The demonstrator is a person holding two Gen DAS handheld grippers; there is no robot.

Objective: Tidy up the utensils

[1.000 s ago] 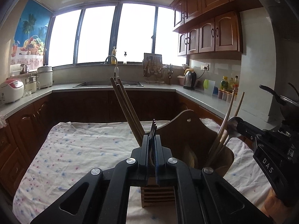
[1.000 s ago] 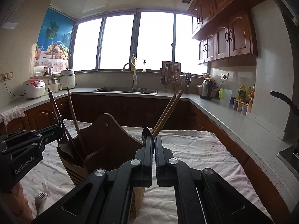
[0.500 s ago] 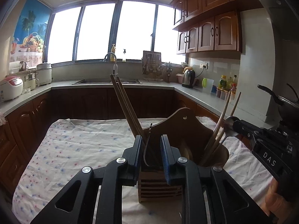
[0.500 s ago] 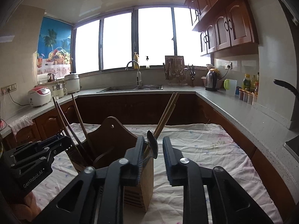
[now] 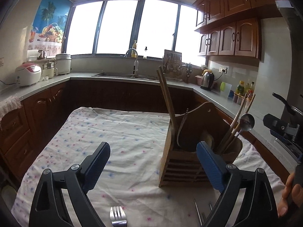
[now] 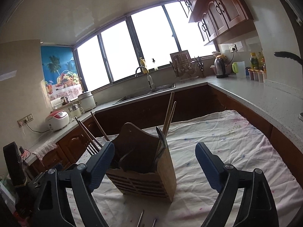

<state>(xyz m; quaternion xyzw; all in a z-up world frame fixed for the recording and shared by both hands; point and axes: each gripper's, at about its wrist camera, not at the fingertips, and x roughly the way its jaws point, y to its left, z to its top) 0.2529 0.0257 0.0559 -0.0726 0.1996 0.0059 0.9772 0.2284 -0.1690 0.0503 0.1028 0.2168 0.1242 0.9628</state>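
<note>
While both claws swing wide, the left gripper (image 5: 153, 162) is opening with its blue-padded fingers (image 5: 96, 162) spread far apart, nothing pinched: one pad hangs over the cloth, the other sits in front of the holder's lower right. The right gripper (image 6: 154, 164) is opening too, jaws empty, with the holder framed between them but untouched.

Standing upright on the white cloth-covered table with coloured dots (image 5: 117, 132) is the slatted wooden utensil holder with a dark arched back (image 5: 180, 162). Long wooden chopsticks (image 5: 166, 98) rise from its left compartment, tilting up and away to the left; a second pair (image 5: 238, 117) leans right beside a steel spoon (image 5: 246, 122), bowl up. A steel fork (image 5: 117, 215) lies flat on the cloth at the near edge, tines pointing towards the holder.

Both grippers point slightly downward; a person's fingertips (image 5: 289, 198) show at the left view's right edge.
</note>
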